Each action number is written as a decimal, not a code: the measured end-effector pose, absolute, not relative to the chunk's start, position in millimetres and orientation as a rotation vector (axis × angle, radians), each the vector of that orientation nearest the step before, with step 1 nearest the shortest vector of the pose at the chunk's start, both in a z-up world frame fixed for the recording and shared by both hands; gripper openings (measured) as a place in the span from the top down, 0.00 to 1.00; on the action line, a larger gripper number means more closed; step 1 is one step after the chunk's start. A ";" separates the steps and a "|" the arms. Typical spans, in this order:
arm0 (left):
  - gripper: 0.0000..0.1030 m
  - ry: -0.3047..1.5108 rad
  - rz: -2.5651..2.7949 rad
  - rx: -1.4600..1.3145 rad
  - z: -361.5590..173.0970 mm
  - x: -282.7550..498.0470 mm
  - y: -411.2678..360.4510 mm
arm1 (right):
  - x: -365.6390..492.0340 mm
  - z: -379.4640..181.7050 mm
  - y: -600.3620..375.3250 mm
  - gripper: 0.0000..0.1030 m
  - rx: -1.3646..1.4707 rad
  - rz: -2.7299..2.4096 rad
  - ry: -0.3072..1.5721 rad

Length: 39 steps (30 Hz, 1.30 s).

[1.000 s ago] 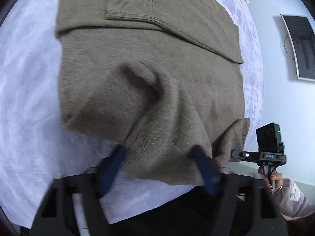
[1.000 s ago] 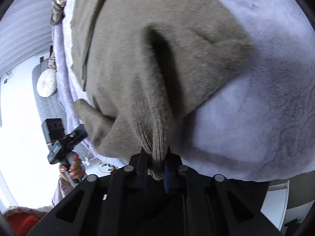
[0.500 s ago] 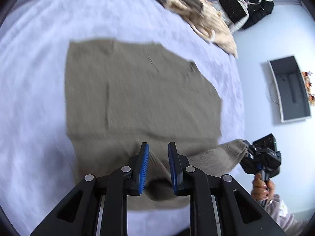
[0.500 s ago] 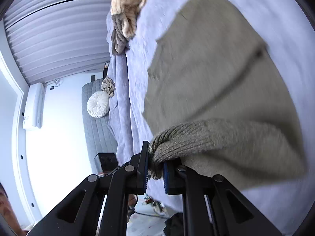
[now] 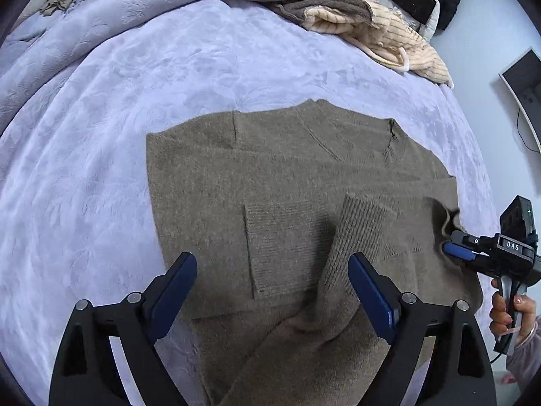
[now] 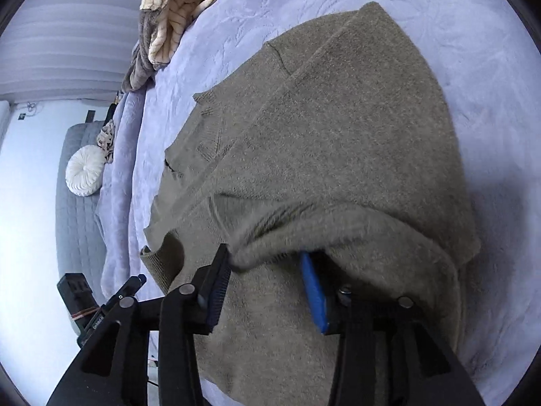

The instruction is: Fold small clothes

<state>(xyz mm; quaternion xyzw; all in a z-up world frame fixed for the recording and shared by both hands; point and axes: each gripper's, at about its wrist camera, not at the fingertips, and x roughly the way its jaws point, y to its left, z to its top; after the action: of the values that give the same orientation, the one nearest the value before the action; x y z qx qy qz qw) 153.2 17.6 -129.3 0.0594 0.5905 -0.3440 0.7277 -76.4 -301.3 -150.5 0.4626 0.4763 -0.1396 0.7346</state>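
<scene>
An olive-brown knit sweater (image 5: 287,196) lies on the lavender bedspread (image 5: 101,118), its lower part folded up over the body. A ribbed sleeve cuff (image 5: 358,237) lies loose on top. My left gripper (image 5: 272,280) is open above the folded part and holds nothing. My right gripper (image 6: 267,270) is open; a fold of the sweater (image 6: 338,135) drapes over its fingertips. The right gripper also shows in the left wrist view (image 5: 456,250) at the sweater's right edge.
A pile of beige striped and grey-brown clothes (image 5: 338,10) lies at the far side of the bed. A grey couch with a round white cushion (image 6: 84,176) stands beyond the bed. A monitor (image 5: 524,81) hangs on the right wall.
Both grippers carried the sweater's hem up over its body and opened. The left one was shut half a second ago and is now wide open; the right let go of the cloth.
</scene>
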 end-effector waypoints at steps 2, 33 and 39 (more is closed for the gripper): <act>0.12 1.321 -0.783 0.137 -129.3 150.5 12.0 | -81.3 -136.0 -295.8 0.53 0.902 -0.333 1.069; 0.89 1.278 -0.954 0.194 -125.8 141.1 -48.4 | -63.9 -101.3 -299.1 0.93 0.377 -0.404 1.153; 0.89 1.131 -0.974 0.185 -70.3 155.0 -39.2 | -48.0 -36.4 -284.7 0.93 0.206 -0.421 1.031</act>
<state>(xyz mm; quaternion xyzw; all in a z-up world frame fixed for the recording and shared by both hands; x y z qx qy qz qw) 155.0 -39.2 -70.3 0.0842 0.5138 -0.4422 0.7303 -48.0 -284.7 -36.4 0.0975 0.4886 -0.1995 0.8438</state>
